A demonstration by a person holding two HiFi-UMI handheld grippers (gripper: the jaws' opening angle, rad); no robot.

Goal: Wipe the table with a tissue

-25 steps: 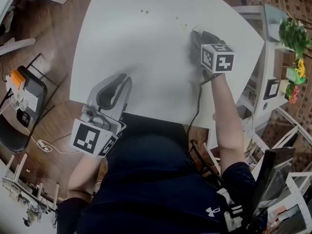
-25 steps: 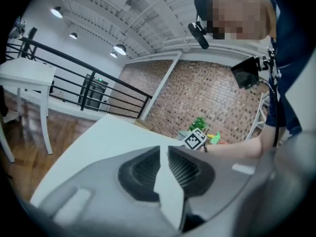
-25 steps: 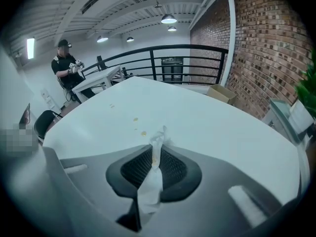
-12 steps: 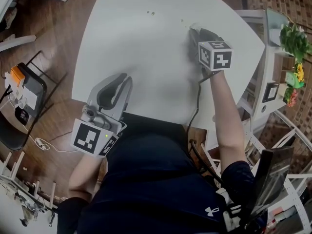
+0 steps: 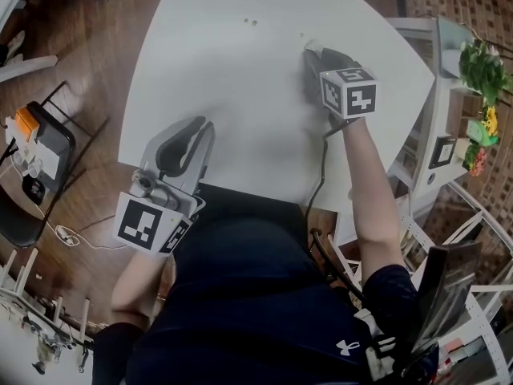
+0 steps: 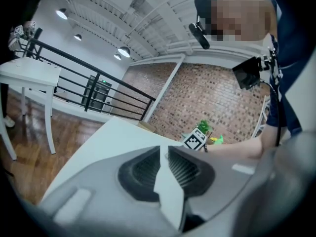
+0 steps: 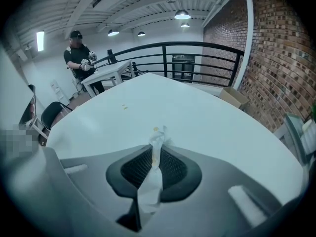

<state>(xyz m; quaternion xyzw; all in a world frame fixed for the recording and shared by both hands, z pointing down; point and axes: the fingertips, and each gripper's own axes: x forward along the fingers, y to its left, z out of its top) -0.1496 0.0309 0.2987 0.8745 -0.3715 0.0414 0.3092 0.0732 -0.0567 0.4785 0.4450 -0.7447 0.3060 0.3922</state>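
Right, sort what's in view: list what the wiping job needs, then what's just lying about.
For the job:
- tissue, pinched in the right tongs
- white table
- crumbs on its far side

Just lying about:
- plants on the side shelf
- black chair on the floor
- cardboard box by the brick wall
- left tongs, shut and empty

A brick wall (image 7: 276, 73), black railing (image 7: 187, 46) and lit ceiling lamps (image 7: 182, 16) enclose a room with brown wooden floor (image 5: 88, 62).

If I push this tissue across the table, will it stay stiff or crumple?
Likely floppy: the tissue looks twisted and crumpled where the right gripper pinches it. Probably light, so it should slide easily on the smooth table.
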